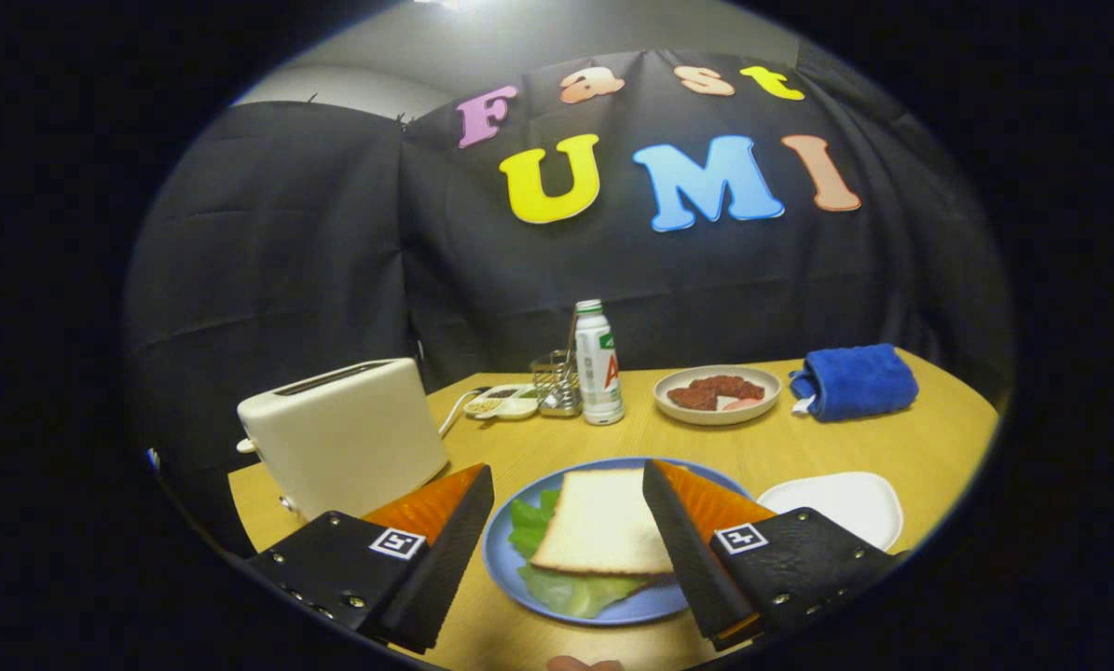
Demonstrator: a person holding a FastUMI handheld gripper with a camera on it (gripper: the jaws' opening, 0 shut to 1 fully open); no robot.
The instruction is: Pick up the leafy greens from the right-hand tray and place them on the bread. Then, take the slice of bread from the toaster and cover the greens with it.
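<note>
Our tool hangs wide apart and empty, its fingers flanking the bread slice that already covers the leafy greens on the blue plate; the toaster stands off left on the counter.

Leafy greens mostly hidden under bread slice; blue plate right rim behind hand-held gripper finger.
</note>
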